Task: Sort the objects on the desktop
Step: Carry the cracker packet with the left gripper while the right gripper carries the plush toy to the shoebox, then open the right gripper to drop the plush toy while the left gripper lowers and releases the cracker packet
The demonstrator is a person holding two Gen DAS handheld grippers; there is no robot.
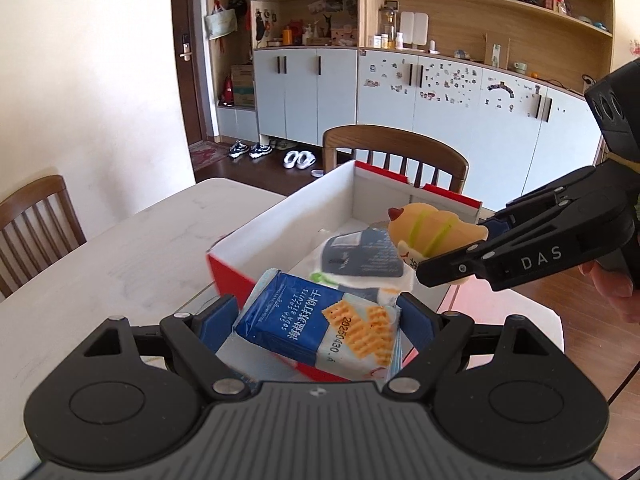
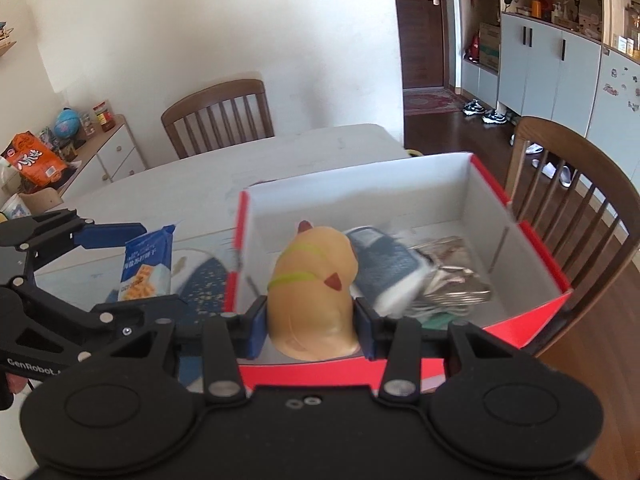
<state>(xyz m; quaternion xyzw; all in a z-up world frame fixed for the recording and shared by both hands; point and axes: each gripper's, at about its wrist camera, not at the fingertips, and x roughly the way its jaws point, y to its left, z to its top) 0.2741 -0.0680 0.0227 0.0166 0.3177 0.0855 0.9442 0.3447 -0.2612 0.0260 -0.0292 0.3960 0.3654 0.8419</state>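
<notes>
My left gripper [image 1: 318,316] is shut on a blue soda biscuit packet [image 1: 320,326] and holds it at the near rim of the red box [image 1: 228,270] with white inside walls. My right gripper [image 2: 310,320] is shut on a tan rubber toy [image 2: 312,292] with green stripes and holds it over the box [image 2: 528,240]; the toy also shows in the left wrist view [image 1: 434,226]. Inside the box lie a dark blue packet [image 2: 384,268] and a silvery foil packet [image 2: 452,276]. The biscuit packet also shows in the right wrist view [image 2: 146,266].
The box stands on a pale table [image 1: 100,264]. Wooden chairs [image 1: 400,152] stand behind the box and at the table's left side [image 1: 36,220]. A dark blue patterned mat [image 2: 204,284] lies on the table left of the box. A low cabinet [image 2: 92,160] with clutter stands by the wall.
</notes>
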